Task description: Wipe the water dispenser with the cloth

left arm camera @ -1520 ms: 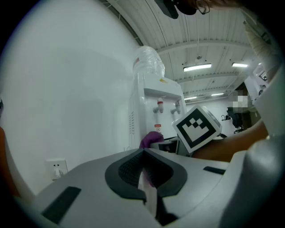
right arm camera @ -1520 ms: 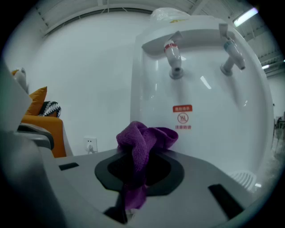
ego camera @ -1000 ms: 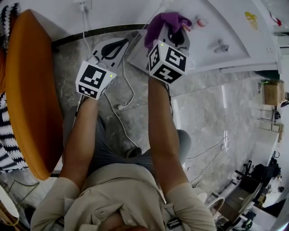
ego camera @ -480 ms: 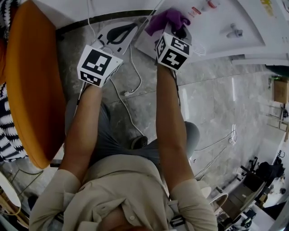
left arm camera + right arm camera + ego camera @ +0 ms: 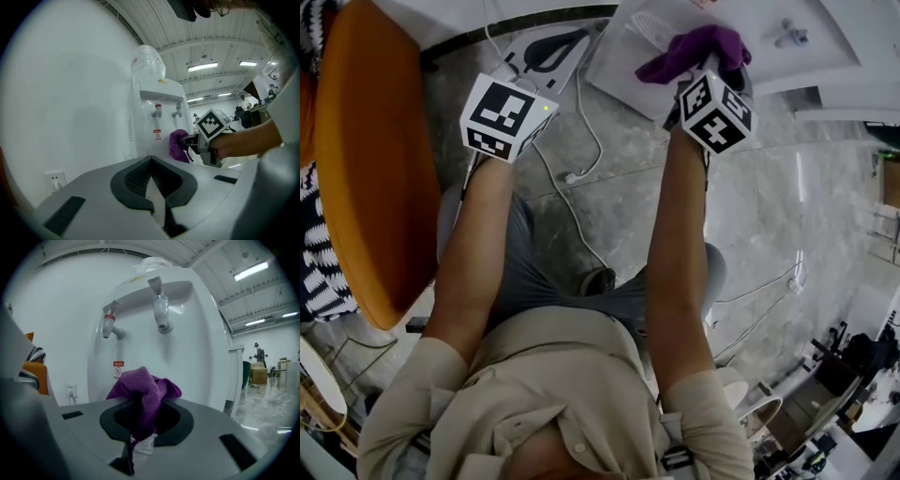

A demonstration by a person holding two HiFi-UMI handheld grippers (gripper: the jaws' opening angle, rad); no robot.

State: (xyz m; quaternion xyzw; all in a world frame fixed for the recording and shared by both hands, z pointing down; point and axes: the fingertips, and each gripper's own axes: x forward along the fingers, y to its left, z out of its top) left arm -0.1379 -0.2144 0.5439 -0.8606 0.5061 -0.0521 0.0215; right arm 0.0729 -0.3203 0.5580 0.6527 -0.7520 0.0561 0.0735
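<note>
Marble floor point(image 5: 731, 216), water dispenser point(image 5: 187, 348), R tongs point(image 5: 140, 423) pinching purple cloth point(image 5: 143, 390) by its front, L tongs point(image 5: 152, 187) pressed together

In the head view the water dispenser point(image 5: 787, 70) runs off the top edge just beyond the fingers. There the right gripper point(image 5: 703, 80) has its fingertips covered by its marker cube point(image 5: 717, 112) and the purple cloth point(image 5: 694, 52). In the right gripper view the cloth's lower end is buried between the fingers point(image 5: 180, 423). The red label point(image 5: 118, 370) ahead of them is too small to read.
</note>
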